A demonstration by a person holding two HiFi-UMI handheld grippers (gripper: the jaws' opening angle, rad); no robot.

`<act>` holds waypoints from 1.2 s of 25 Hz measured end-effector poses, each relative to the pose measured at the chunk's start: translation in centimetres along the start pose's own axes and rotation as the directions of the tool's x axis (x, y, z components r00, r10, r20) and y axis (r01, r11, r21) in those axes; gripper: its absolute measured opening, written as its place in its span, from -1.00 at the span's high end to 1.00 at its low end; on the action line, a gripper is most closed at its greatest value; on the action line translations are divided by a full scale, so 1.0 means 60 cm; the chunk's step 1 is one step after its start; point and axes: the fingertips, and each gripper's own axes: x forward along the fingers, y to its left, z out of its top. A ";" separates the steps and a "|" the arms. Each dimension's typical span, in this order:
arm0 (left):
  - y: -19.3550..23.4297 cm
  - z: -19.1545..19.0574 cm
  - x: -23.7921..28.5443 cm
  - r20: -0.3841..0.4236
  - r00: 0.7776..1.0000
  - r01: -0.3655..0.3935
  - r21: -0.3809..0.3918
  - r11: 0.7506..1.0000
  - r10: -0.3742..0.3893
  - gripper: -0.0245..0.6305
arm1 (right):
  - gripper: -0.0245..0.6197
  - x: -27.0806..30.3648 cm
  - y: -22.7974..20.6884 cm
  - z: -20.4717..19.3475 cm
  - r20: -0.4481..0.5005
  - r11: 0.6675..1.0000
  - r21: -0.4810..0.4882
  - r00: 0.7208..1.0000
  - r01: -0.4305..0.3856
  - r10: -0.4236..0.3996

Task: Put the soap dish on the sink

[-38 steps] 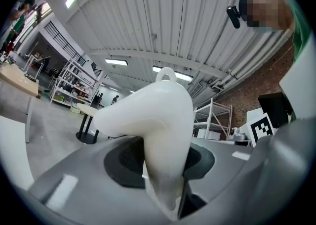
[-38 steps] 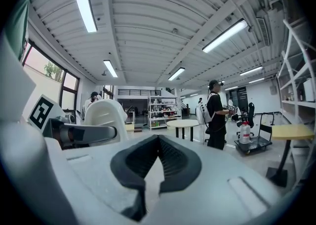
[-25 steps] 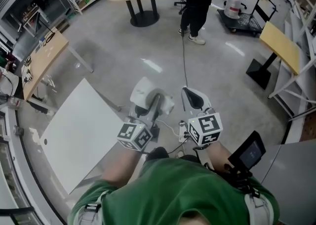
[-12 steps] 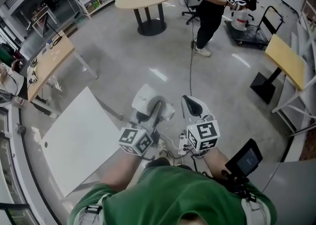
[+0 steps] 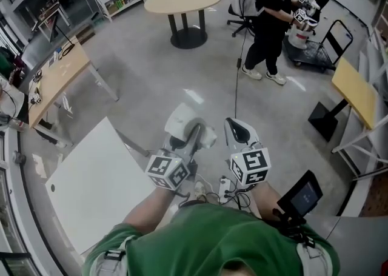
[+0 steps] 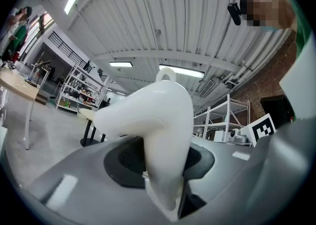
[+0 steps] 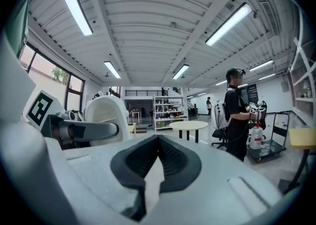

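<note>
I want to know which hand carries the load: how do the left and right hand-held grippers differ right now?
The left hand-held gripper has its jaws clamped on the white soap dish; the right hand-held gripper has its jaws closed together on nothing. In the head view the dish sticks out past the left one's tip, while the right one's tip is bare. Both are grey, carry a marker cube and point forward side by side.

Bare floor (image 5: 151, 80) is lying open ahead; a white worktop (image 5: 91, 178) is flanking the left gripper (image 5: 191, 135), and a person (image 5: 270, 20) is standing far ahead, rightward.
</note>
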 end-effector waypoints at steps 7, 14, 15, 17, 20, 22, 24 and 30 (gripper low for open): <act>0.130 0.054 0.041 0.038 0.999 -0.021 -0.020 1.000 0.022 0.47 | 0.91 0.139 0.019 0.028 -0.014 1.000 -0.027 1.000 -0.013 0.013; 0.223 0.085 0.046 0.066 0.996 -0.051 -0.047 0.998 0.054 0.47 | 0.91 0.235 0.048 0.049 -0.015 0.999 -0.044 0.999 -0.030 0.030; 0.231 0.087 0.044 0.069 0.996 -0.054 -0.050 0.997 0.058 0.47 | 0.91 0.242 0.052 0.049 -0.017 0.998 -0.046 0.999 -0.032 0.031; 0.244 0.089 0.044 0.075 0.995 -0.054 -0.056 0.997 0.058 0.46 | 0.91 0.256 0.055 0.049 -0.021 0.998 -0.052 0.999 -0.032 0.031; 0.254 0.089 0.045 0.081 0.995 -0.050 -0.068 0.996 0.055 0.47 | 0.91 0.268 0.056 0.047 -0.025 0.998 -0.056 0.999 -0.032 0.030; 0.255 0.086 0.049 0.082 0.995 -0.050 -0.075 0.996 0.056 0.47 | 0.92 0.270 0.051 0.046 -0.029 0.998 -0.054 0.999 -0.029 0.028; 0.258 0.083 0.055 0.077 0.996 -0.048 -0.079 0.996 0.054 0.46 | 0.91 0.275 0.046 0.045 -0.030 0.998 -0.052 0.999 -0.026 0.025; 0.278 0.090 0.093 0.076 0.996 -0.036 -0.072 0.997 0.042 0.47 | 0.92 0.320 0.027 0.045 -0.029 0.999 -0.044 0.999 -0.029 0.028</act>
